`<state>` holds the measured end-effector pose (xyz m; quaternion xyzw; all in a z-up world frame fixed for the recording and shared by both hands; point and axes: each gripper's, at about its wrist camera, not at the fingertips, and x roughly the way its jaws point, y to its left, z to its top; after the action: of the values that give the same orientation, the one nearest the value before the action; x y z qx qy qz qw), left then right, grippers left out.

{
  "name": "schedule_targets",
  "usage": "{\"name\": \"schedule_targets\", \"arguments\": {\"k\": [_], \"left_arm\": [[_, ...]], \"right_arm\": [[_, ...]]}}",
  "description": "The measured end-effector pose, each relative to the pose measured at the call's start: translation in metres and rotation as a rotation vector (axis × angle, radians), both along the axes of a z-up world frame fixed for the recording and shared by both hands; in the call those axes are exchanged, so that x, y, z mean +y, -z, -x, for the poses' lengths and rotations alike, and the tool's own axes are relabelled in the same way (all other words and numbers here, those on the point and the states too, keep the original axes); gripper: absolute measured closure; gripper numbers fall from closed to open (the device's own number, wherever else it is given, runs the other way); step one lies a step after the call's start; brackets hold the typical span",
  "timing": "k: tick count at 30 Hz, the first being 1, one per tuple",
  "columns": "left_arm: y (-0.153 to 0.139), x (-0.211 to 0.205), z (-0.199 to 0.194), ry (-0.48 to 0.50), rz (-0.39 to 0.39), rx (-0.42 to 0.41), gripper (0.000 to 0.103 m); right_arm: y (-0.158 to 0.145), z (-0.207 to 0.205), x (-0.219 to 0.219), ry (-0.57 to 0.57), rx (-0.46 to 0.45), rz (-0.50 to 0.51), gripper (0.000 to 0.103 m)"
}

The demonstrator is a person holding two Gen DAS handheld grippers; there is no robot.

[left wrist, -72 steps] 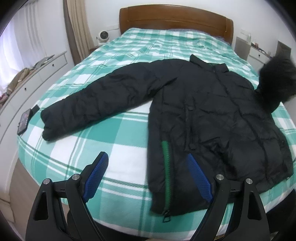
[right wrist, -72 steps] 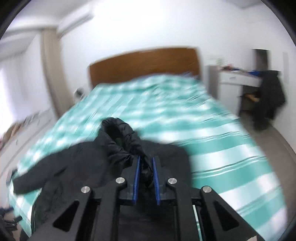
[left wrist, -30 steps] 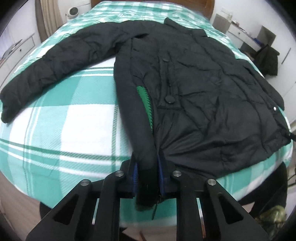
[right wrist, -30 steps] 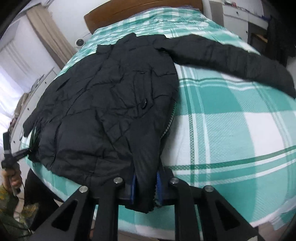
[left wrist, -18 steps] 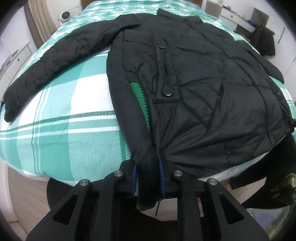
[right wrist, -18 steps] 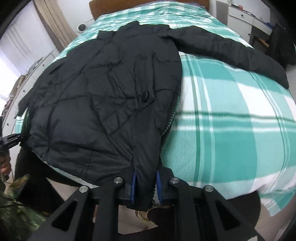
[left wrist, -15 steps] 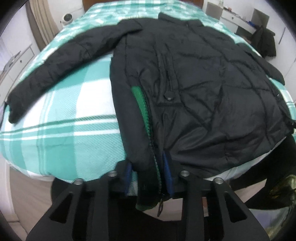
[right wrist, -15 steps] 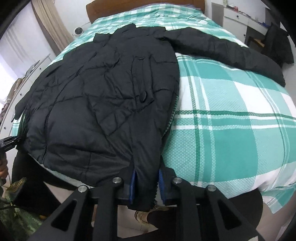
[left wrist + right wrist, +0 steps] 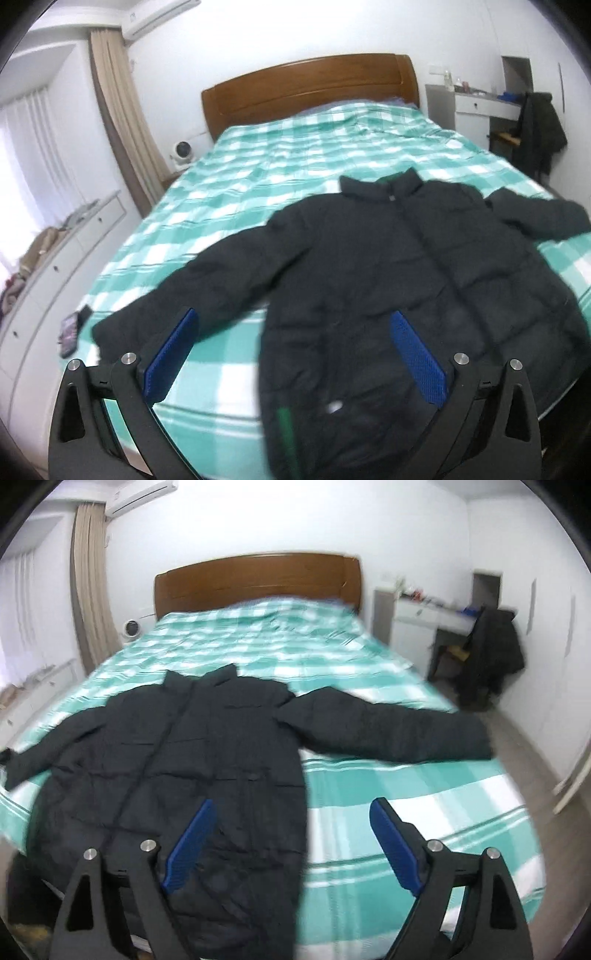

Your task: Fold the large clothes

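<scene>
A black quilted puffer jacket (image 9: 399,266) lies front-up and spread flat on a bed covered with a green-and-white checked blanket (image 9: 295,155); its stand-up collar points toward the brown wooden headboard (image 9: 306,85) and its hem lies at the near edge of the mattress. Both sleeves extend outward across the blanket. A strip of green zipper tape (image 9: 286,432) shows at the lower front.

The left gripper (image 9: 295,354), black-framed with blue textured pads (image 9: 170,358), hovers above the hem; its jaws are spreading wide, the pads clear of the fabric. The right gripper (image 9: 291,842) likewise hangs above the jacket's other lower corner, jaws opening, nothing pressed between its blue pads (image 9: 395,845).

Beside the bed, in the left wrist view: a beige curtain (image 9: 122,122), a small white round fan (image 9: 181,151), a long white drawer unit (image 9: 66,258) and a dark phone-like object (image 9: 69,332) at the mattress corner. In the right wrist view, a dark garment hangs over a chair (image 9: 495,657) by a white desk (image 9: 424,620).
</scene>
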<state>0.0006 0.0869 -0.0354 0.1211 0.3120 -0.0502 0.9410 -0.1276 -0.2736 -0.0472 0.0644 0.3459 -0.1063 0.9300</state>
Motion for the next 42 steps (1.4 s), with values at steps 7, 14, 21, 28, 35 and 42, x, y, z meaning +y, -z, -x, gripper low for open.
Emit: {"name": "schedule_targets", "arguments": {"k": [7, 14, 21, 28, 35, 42], "left_arm": [[0.021, -0.030, -0.010, 0.001, 0.038, 0.114, 0.000], [0.022, -0.037, -0.002, -0.019, 0.042, 0.110, 0.000], [0.023, -0.026, 0.005, -0.017, 0.102, 0.107, 0.000], [0.030, -0.028, 0.017, 0.015, 0.139, 0.108, 0.000], [0.035, -0.039, 0.021, 0.032, 0.089, 0.092, 0.000], [0.045, -0.054, 0.000, 0.022, 0.062, 0.124, 0.000]], "right_arm": [[-0.011, -0.001, 0.013, 0.030, -0.133, 0.025, 0.015], [-0.017, 0.001, 0.026, 0.008, -0.098, 0.060, 0.015], [-0.018, 0.004, 0.027, 0.038, -0.098, 0.038, 0.015], [-0.018, 0.005, 0.039, 0.015, -0.089, 0.052, 0.015], [-0.018, 0.005, 0.034, 0.026, -0.092, 0.070, 0.015], [0.004, -0.013, -0.011, 0.148, 0.000, 0.146, 0.015]]}}
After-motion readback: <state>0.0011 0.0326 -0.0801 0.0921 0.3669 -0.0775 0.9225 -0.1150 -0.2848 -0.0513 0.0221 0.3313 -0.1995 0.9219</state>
